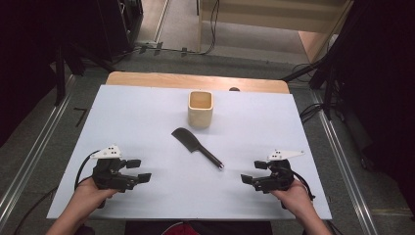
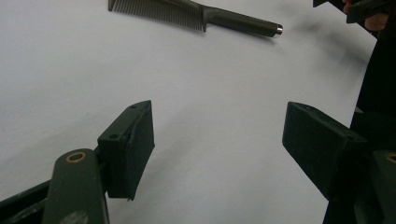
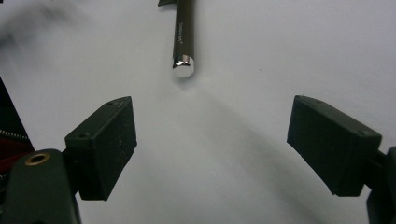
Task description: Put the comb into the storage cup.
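Observation:
A black comb (image 1: 195,146) with a round handle and a silver end cap lies flat at the middle of the white table sheet (image 1: 147,112), handle toward the right front. Behind it stands a pale wooden square cup (image 1: 200,108), upright and hollow. My left gripper (image 1: 138,171) rests at the front left, jaws wide apart with nothing between them. My right gripper (image 1: 253,172) sits at the front right, also open, just right of the comb's handle tip. The left gripper view shows the comb (image 2: 196,14) far ahead; the right gripper view shows the comb's handle end (image 3: 184,42) close ahead.
The sheet covers a wooden table whose far edge (image 1: 195,81) shows behind the cup. Cables and dark stands (image 1: 323,78) ring the table on the floor. In the left gripper view the other gripper (image 2: 359,9) shows at the top right.

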The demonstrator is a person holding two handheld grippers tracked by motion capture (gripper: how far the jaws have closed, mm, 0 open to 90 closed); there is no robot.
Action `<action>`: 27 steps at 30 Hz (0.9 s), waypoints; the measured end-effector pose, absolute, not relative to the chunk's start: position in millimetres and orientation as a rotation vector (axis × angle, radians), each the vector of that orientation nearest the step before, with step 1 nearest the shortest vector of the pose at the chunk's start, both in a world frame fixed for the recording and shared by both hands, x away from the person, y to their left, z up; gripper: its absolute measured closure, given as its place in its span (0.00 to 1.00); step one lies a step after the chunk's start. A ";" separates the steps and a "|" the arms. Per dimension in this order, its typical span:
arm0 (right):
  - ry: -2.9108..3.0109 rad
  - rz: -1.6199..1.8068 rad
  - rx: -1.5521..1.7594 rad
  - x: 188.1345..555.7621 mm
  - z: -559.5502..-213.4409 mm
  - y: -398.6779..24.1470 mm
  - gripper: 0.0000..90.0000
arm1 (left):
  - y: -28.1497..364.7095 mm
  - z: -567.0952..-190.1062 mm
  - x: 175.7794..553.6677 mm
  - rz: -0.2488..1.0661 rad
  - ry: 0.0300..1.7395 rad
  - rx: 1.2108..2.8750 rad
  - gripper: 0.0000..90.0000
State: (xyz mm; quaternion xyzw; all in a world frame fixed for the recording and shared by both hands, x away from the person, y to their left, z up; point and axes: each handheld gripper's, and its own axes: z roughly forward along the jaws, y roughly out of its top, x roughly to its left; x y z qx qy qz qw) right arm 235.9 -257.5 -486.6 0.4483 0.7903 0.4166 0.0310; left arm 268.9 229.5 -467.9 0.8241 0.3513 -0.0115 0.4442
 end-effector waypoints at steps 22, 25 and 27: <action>2.378 1.278 1.359 263.6 -469.4 -231.7 0.15 | 230.1 -467.5 268.9 -0.029 0.891 2.042 0.30; 2.375 1.278 1.367 267.0 -468.1 -228.8 0.15 | 230.1 -467.6 269.0 -0.021 0.896 2.052 0.30; 2.378 1.283 1.364 270.0 -467.3 -226.5 0.15 | 231.0 -467.0 269.4 -0.018 0.900 2.042 0.30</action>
